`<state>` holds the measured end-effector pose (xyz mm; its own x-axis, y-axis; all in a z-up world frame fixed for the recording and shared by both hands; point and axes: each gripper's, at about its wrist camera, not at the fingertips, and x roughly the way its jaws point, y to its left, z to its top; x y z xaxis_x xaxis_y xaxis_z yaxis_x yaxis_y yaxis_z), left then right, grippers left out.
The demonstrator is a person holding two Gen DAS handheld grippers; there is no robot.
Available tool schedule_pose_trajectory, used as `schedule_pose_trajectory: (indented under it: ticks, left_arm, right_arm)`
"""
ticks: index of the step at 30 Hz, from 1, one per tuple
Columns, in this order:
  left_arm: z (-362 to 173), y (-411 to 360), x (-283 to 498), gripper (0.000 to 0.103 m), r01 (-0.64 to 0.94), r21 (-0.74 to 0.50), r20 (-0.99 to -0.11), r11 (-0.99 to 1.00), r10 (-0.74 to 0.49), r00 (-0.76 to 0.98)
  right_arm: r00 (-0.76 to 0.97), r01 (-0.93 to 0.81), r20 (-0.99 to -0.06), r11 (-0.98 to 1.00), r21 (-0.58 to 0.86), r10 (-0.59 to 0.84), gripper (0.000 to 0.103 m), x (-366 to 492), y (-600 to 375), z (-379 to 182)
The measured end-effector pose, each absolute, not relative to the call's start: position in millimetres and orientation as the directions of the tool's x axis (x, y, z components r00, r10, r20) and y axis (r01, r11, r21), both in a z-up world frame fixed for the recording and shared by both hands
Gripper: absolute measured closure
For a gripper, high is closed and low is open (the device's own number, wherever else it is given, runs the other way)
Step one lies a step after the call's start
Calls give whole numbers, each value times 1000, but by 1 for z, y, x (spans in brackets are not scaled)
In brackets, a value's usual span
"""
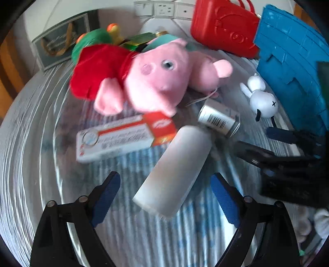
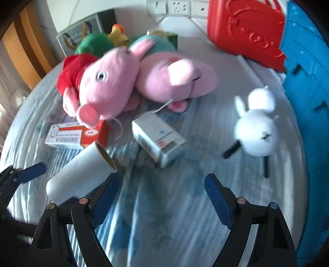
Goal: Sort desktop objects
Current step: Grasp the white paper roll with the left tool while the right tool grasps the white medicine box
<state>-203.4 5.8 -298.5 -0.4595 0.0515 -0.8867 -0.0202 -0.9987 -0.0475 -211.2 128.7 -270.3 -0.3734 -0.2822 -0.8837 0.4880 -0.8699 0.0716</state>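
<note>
A white paper roll (image 1: 174, 168) lies on the striped blue cloth. Its near end is between the pads of my left gripper (image 1: 165, 193), which stands open and does not touch it. My right gripper (image 2: 163, 191) is open over bare cloth, the roll (image 2: 80, 170) just left of its left finger. Beyond lie a red-and-white box (image 1: 123, 137), a silver-white box (image 2: 158, 137), a pink pig plush in red (image 1: 152, 82), a second pink plush (image 2: 174, 78) and a white rabbit figure (image 2: 257, 131). The right gripper (image 1: 251, 137) also shows at the right of the left wrist view.
A red plastic case (image 2: 246, 28) and a blue bin (image 2: 308, 82) stand at the back right. A green plush (image 1: 92, 41) and a framed picture (image 1: 59, 45) sit at the back left. Wall sockets (image 1: 162, 9) are behind.
</note>
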Motion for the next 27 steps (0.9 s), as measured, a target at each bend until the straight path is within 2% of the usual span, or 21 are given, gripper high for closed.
schedule_pose_trajectory:
  ticks: [1, 2, 4, 6, 7, 13, 17, 19, 20, 23, 27]
  left_arm:
    - [-304, 9, -209, 14, -32, -34, -896, -999, 44, -442]
    - [-310, 13, -215, 32, -40, -24, -909, -999, 38, -414]
    - [-325, 19, -223, 46, -29, -12, -933, -1000, 21, -360]
    - [-325, 15, -224, 48, 7, -49, -926, -999, 42, -376]
    - [-324, 13, -225, 48, 21, -63, -922, -998, 51, -383]
    - [-321, 1, -246, 54, 96, -80, -910, -992, 34, -413]
    - [-320, -8, -255, 55, 145, -92, -903, -985, 21, -429]
    - [-320, -8, -257, 55, 147, -71, -904, -987, 2, -428]
    - [-320, -7, -257, 56, 151, -67, -904, -986, -4, -427]
    - [-323, -4, -250, 57, 161, -53, -905, -986, -21, -424]
    - [-307, 3, -236, 57, 144, -44, -891, -989, -26, -454]
  right_arm:
    - [-375, 486, -883, -871, 73, -283, 17, -212, 133, -267]
    - [-373, 486, -881, -870, 81, -291, 17, -214, 137, -264]
    - [-358, 496, -877, -861, 111, -320, 17, -220, 143, -261]
    - [-356, 513, -873, -851, 115, -333, 28, -227, 143, -260]
    - [-347, 524, -875, -843, 117, -337, 29, -231, 141, -262]
    - [-306, 570, -874, -808, 150, -378, 30, -257, 116, -276]
    - [-285, 599, -885, -789, 135, -368, 30, -265, 97, -290]
    - [-265, 608, -891, -781, 143, -369, 39, -266, 90, -297]
    - [-258, 607, -895, -781, 144, -365, 59, -265, 88, -299]
    - [-280, 629, -903, -773, 83, -325, 72, -254, 82, -301]
    - [-298, 627, -900, -777, 65, -317, 73, -234, 86, -287]
